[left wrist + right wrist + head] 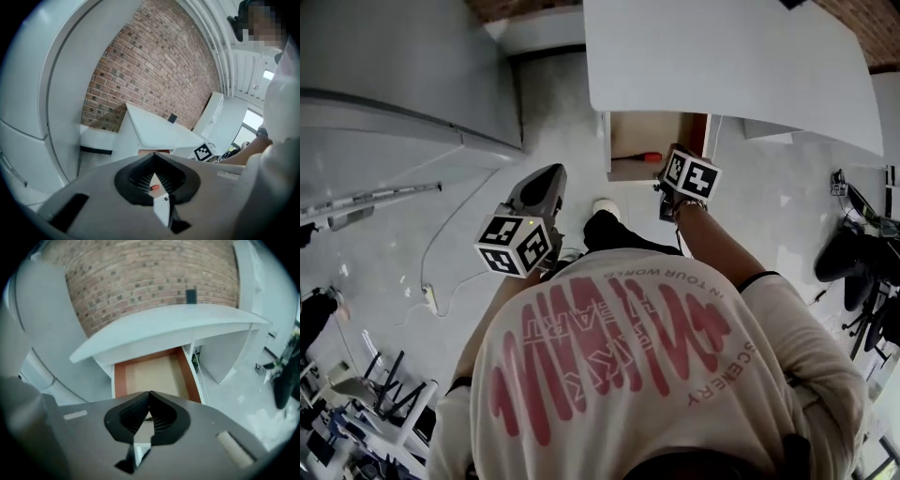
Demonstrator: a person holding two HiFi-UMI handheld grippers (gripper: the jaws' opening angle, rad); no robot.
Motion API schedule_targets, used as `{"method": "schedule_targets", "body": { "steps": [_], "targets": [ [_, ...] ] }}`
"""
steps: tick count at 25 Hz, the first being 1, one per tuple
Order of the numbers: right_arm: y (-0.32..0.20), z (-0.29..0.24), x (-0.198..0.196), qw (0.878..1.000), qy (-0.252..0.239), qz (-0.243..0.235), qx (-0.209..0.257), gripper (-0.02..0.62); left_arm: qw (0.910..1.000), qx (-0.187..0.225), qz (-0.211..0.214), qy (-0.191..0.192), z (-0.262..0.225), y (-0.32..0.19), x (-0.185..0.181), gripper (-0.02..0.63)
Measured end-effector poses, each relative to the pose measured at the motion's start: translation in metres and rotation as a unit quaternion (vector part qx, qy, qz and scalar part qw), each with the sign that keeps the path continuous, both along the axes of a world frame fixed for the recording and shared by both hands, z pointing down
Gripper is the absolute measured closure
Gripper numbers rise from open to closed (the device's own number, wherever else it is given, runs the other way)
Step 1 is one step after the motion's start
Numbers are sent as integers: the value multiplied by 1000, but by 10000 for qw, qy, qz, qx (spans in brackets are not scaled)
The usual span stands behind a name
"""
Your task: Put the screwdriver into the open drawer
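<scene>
The open drawer (630, 131) juts out from under the white desk (722, 56), its wooden bottom showing. A screwdriver (649, 157) with a red handle lies inside it along the front edge. My right gripper (680, 178) hovers just above and to the right of the drawer's front, and in its own view the right gripper (150, 393) is shut with nothing between the jaws, over the drawer (154, 373). My left gripper (546, 187) is lower left of the drawer. In its own view the left gripper (153, 155) is shut and empty, and a bit of the red handle (153, 188) shows behind the jaws.
A large grey curved unit (394, 75) fills the left side. A cable and power strip (431, 298) lie on the pale floor. Black chairs (853, 253) stand at the right. A brick wall (140, 277) rises behind the desk. My own body fills the lower head view.
</scene>
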State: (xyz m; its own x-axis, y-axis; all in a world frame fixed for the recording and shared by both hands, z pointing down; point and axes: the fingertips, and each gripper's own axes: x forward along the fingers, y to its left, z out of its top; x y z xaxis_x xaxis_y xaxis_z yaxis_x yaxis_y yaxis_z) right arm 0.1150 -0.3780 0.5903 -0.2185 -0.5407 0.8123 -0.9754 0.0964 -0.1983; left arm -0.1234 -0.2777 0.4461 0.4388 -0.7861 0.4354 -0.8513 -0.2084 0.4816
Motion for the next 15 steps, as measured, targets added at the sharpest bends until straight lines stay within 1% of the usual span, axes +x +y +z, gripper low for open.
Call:
{"method": "schedule_targets", "body": {
  "steps": [2,4,5,7,9,11,13,15],
  "targets": [
    [6,-35,6,9969,-417,551,379,588,9998,209,53,-7,-18,1,-1,601],
    [7,-73,13,9888,-739,962,868,588,9987,490,133,-21,-39,-1,-3,601],
    [6,-94,15,9833,-881,1098,1149,588,9977,649,181,-17,-51,-1,-4,601],
    [10,-141,14,9699,-1163,1226,1756,588,9949,970,259,42,-77,4,-6,601],
    [21,-194,7,9538,-1431,1175,2366,588,9918,1235,284,147,-101,18,-8,601],
    [37,-245,-2,9382,-1596,1014,2898,588,9884,1475,304,215,-126,34,-11,602],
    [58,-289,-12,9259,-1651,792,3304,588,9844,1713,344,215,-149,52,-13,602],
    [83,-323,-24,9178,-1630,530,3583,588,9806,1909,382,224,-168,70,-15,603]
  ]
}}
